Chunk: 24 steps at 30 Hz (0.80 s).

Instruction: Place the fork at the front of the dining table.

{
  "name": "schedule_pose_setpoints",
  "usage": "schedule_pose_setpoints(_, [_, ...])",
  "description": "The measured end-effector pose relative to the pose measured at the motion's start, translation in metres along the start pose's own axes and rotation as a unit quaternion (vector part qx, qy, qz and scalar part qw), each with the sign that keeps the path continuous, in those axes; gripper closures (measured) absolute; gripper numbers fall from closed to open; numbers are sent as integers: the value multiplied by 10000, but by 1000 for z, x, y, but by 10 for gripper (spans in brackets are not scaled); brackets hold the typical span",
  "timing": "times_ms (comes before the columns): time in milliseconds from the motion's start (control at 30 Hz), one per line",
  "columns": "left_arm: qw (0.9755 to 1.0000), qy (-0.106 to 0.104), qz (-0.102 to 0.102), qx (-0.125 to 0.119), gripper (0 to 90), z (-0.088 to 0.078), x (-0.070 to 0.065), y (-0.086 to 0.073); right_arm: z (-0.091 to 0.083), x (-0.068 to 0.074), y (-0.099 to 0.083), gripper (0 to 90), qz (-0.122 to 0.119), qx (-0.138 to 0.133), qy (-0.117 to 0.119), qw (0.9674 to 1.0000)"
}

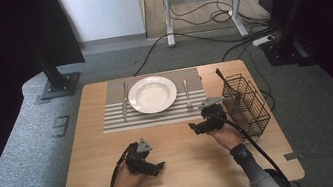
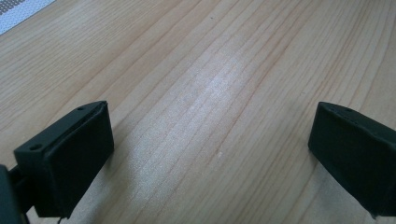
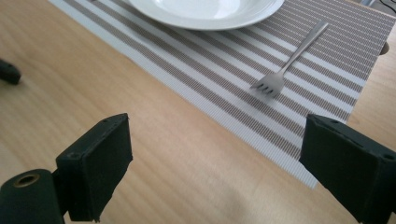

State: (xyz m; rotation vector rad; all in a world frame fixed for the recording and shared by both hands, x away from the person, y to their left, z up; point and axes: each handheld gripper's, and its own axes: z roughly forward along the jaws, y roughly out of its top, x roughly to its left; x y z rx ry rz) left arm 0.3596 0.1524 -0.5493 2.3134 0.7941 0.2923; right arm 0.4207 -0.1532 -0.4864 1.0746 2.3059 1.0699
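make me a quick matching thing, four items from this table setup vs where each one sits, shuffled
Things:
1. plate
2. fork
3. knife
4. wire basket

Places, as the high view shows them:
a. on the placemat, left of the plate
b. on bare wood at the table's right edge
c. in the middle of the placemat
d. on the placemat, right of the plate

Pairs: 1-c, 2-d, 3-a, 4-b

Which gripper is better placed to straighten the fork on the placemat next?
Probably the right gripper: its jaws stand open and empty just short of the fork on the placemat. The left gripper, also open, sits farther back over bare table.
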Motion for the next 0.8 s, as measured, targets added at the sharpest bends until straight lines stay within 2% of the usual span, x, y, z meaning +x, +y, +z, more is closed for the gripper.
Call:
schedule_pose_setpoints(200, [10000,3,-4,-8,0,0,0,0,-5,6,-33,79,78,-32,190,9998])
schedule_pose_setpoints(267, [10000,3,7,1,0,0,0,0,-1,8,-46,72,40,94,252,9996])
schedule_pose_setpoints(367, [10000,3,6,0,0,0,0,0,8,10,-65,39,-153,410,212,9988])
schedule_pose_setpoints(433, [10000,3,5,1,0,0,0,0,11,10,-72,7,-174,465,229,9985])
schedule_pose_setpoints(533, [10000,2,5,1,0,0,0,0,15,8,-78,0,-75,419,315,9986])
schedule_pose_setpoints(800, [10000,2,3,4,0,0,0,0,15,8,-78,0,-90,427,310,9986])
